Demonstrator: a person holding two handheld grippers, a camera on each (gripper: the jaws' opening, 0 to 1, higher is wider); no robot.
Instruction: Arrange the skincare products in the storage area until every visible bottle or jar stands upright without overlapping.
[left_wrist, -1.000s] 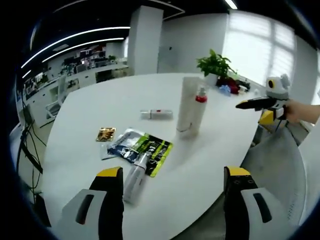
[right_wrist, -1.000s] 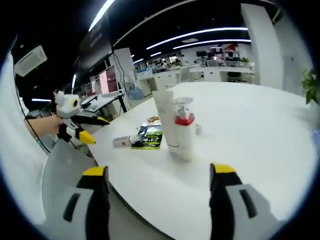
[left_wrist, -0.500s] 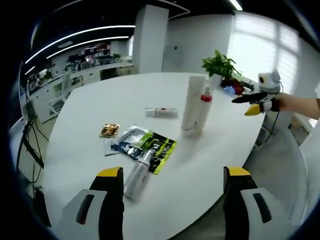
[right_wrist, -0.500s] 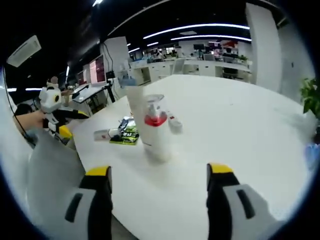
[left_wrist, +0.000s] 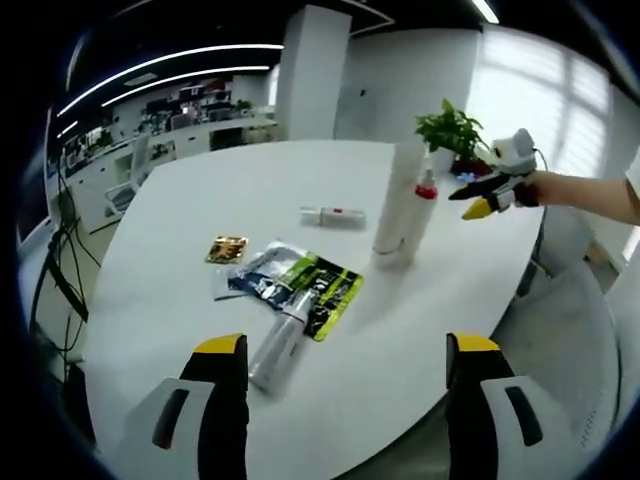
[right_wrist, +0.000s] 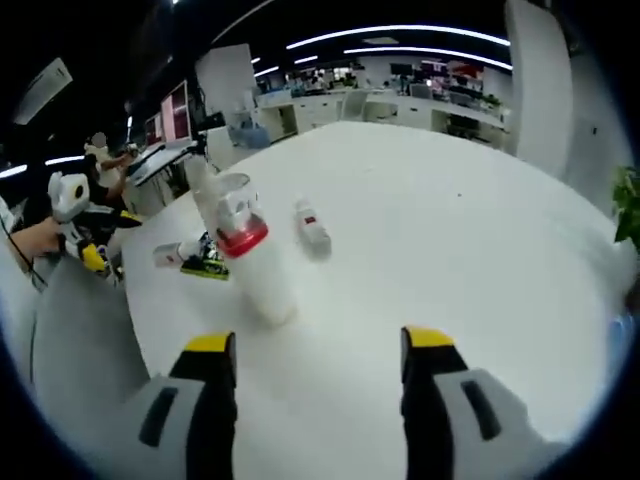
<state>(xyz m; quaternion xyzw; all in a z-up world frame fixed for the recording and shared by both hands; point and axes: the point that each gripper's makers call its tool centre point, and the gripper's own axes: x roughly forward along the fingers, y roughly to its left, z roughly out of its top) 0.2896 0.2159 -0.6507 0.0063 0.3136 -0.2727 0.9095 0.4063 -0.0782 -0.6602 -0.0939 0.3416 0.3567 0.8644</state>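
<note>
On the white table (left_wrist: 180, 220) a tall white tube (left_wrist: 397, 196) and a pump bottle with a red collar (left_wrist: 420, 214) stand upright side by side. A slim grey bottle (left_wrist: 278, 340) lies on its side, its top on a green and black sachet (left_wrist: 322, 290). A small white tube (left_wrist: 333, 216) lies flat farther back. My left gripper (left_wrist: 335, 400) is open near the table's front edge, close to the lying bottle. My right gripper (right_wrist: 318, 395) is open above the table, just short of the red-collared pump bottle (right_wrist: 250, 255). The right gripper (left_wrist: 480, 197) also appears beyond the standing pair.
A small gold packet (left_wrist: 227, 248) and a blue sachet (left_wrist: 258, 280) lie left of the green one. A potted plant (left_wrist: 452, 135) stands at the table's far edge. A grey chair (left_wrist: 570, 330) sits at the right. Office desks fill the background.
The right gripper has moved in over the table toward the standing pump bottle, which now looks larger and nearer. The left gripper's view has shifted slightly; the products have not moved.
</note>
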